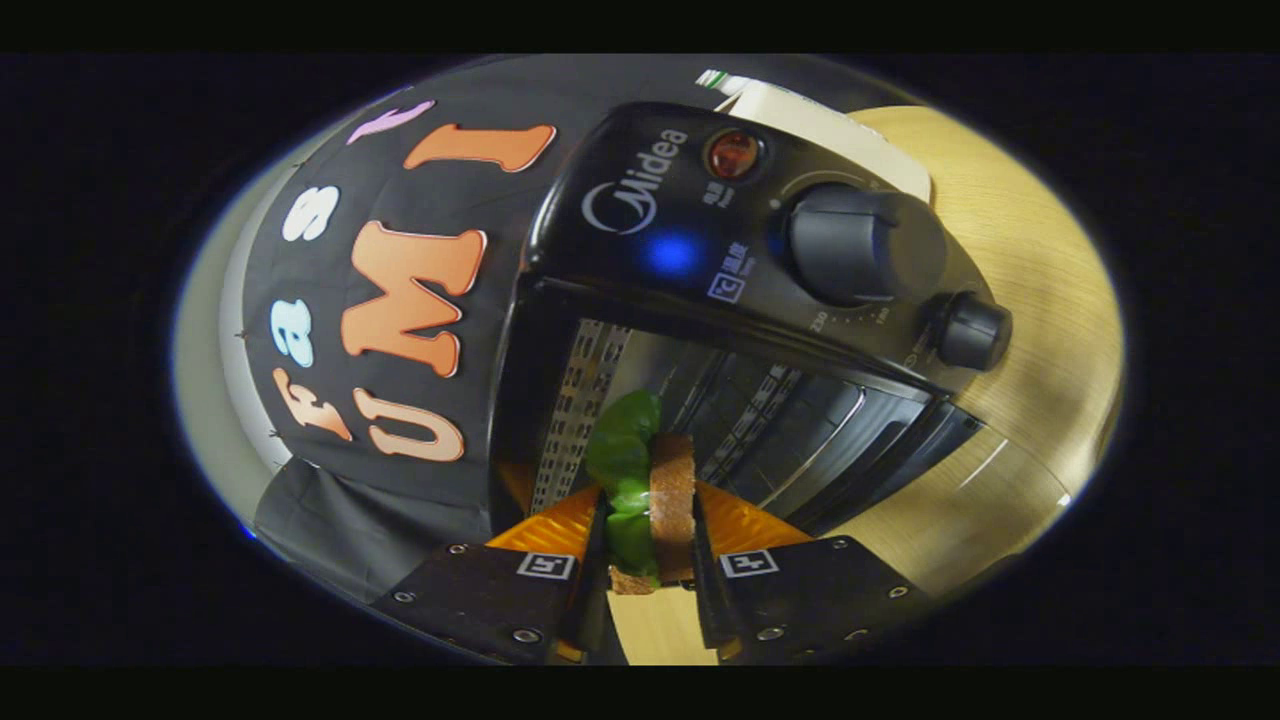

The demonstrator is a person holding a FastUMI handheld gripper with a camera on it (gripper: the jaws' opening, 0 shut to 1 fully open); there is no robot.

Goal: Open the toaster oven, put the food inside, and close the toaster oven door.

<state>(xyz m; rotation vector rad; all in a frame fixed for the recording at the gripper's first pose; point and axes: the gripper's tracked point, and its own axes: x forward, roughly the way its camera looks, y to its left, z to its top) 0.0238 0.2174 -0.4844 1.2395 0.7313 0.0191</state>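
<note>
- Far left, behind everything, is the booth's black cloth wall (pixel 330 480), hanging in folds right next to the oven's side.
- Next over: the claw (pixel 647 545) is clenched on a sandwich (pixel 655 500), which stands on edge between the two fingers. One finger presses the leafy side, the other the bread side.
- The sandwich is a brown bread slice with green lettuce (pixel 622 440) bunched against it. The lettuce sticks out well past the fingertips, toward the oven.
- Just beyond the fingertips is the toaster oven (pixel 640 260), black and glossy, seen rotated because the camera is tilted. Its cavity (pixel 700 400) is open, with shiny walls and wire rack rails showing inside. The sandwich sits right at the mouth of it; can't really tell if the leaf tip is already past the opening.
- Further right, the control panel has a red indicator lamp (pixel 733 153), a big knob (pixel 850 245) and a smaller knob (pixel 972 330).
- The oven's open door (pixel 890 450) lies out toward the wooden desk (pixel 1040 300), which runs along the right side.
</note>
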